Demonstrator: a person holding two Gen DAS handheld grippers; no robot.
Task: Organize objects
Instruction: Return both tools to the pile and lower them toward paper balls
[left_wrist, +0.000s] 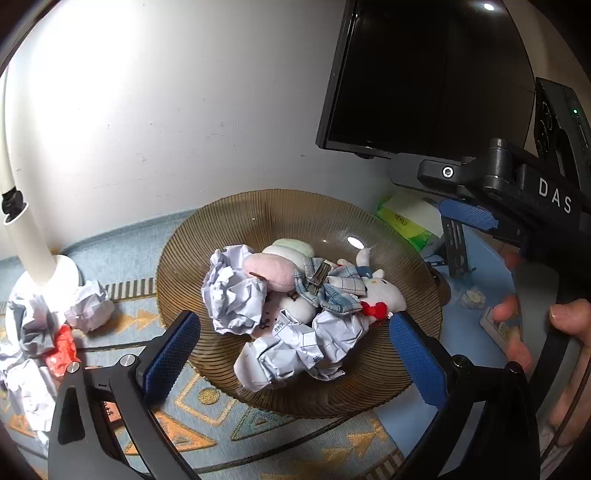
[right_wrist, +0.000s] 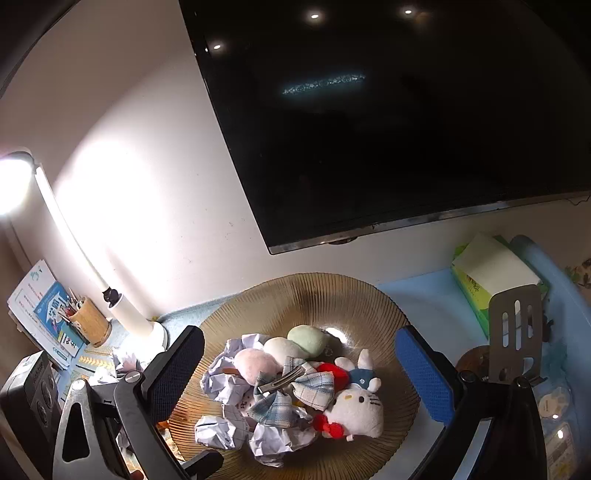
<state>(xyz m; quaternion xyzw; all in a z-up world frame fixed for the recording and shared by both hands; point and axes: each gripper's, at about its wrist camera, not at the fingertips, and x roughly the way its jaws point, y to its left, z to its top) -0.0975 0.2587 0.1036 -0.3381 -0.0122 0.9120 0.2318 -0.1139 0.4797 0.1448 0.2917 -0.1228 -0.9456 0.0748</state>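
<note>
A brown ribbed glass plate (left_wrist: 258, 210) (right_wrist: 391, 302) holds crumpled paper balls (left_wrist: 232, 295) (right_wrist: 218, 384), pink (left_wrist: 266, 269), white and green soft pads, a plaid bow clip (left_wrist: 328, 288) (right_wrist: 291, 391) and a white cat plush (left_wrist: 384, 291) (right_wrist: 356, 410). My left gripper (left_wrist: 293, 319) hovers at the plate's near rim, open, its blue pads wide to either side of the heap and touching nothing. My right gripper (right_wrist: 300, 332) is open too, just above the same heap. One of the right tool's fingers (left_wrist: 467, 216) shows over the plate's right edge.
A white desk lamp (left_wrist: 33, 240) (right_wrist: 125, 314) stands left, with loose paper balls (left_wrist: 88, 306) and a red wrapper (left_wrist: 62, 350) at its base. A dark screen (left_wrist: 424, 74) hangs behind. A green tissue pack (right_wrist: 480, 280), a metal stand (right_wrist: 517, 332) and a pencil cup (right_wrist: 88, 321) stand nearby.
</note>
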